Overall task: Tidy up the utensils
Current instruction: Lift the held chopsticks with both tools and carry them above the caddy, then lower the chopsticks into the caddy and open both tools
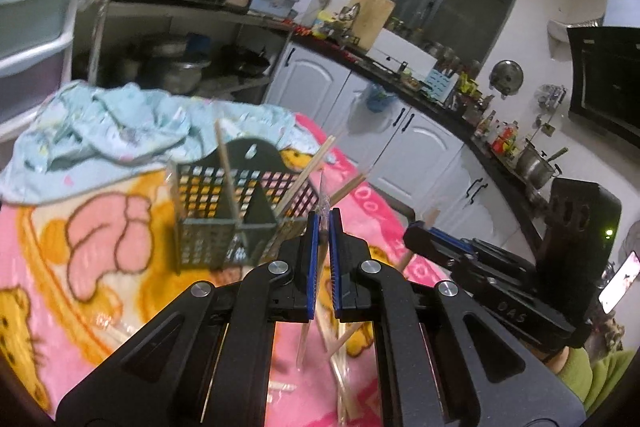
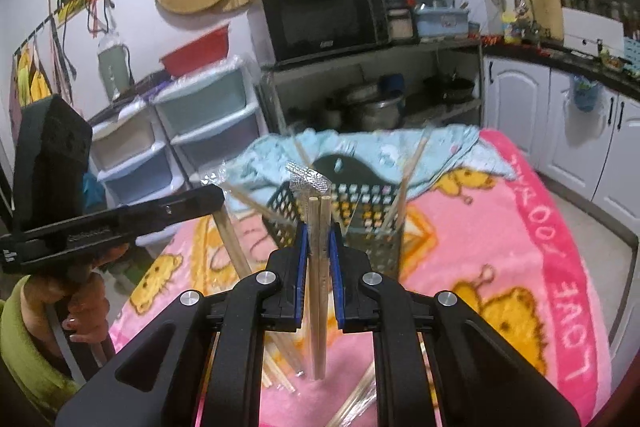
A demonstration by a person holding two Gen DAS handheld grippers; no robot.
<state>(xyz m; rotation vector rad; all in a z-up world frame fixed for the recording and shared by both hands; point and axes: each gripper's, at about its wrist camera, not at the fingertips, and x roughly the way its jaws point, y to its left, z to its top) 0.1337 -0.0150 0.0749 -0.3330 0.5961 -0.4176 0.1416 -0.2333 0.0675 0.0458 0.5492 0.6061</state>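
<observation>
We hold both grippers tilted down over the pink cartoon blanket. Our left gripper is nearly closed, pinching a clear plastic wrapper. Our right gripper clamps a wrapped pair of wooden chopsticks upright. The dark mesh utensil basket stands just ahead, holding loose chopsticks. Only the right view shows our hand gripping the left tool; only the left view shows the stove-side counter.

Basket blurred; its lower right corner was hidden behind the left gripper. Loose chopsticks on the blanket were partly covered by the right gripper. Wrapper contents indistinct.
</observation>
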